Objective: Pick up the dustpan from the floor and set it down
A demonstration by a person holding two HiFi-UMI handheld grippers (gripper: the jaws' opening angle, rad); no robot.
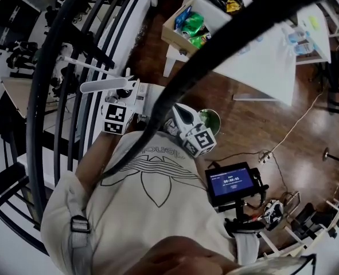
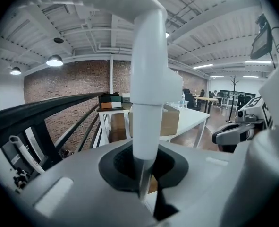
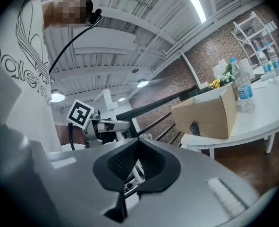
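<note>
A white handle (image 2: 148,79) rises from between the jaws of my left gripper (image 2: 144,193) and bends over at its top; the jaws are shut on it. In the head view this handle (image 1: 105,85) sticks out to the left of the left gripper (image 1: 133,91), held up in front of the person's chest. The dustpan's pan is out of sight. My right gripper (image 1: 179,111) hangs close to the right of it, shut with nothing between its jaws (image 3: 124,200). From the right gripper view the left gripper's marker cube (image 3: 80,113) shows just ahead.
A black railing (image 1: 60,67) curves along the left. A white table (image 1: 261,50) and a cardboard box (image 1: 183,30) of green packets stand ahead on the wooden floor. A green rounded thing (image 1: 210,119) shows behind the right gripper. A cable (image 1: 295,125) trails at right.
</note>
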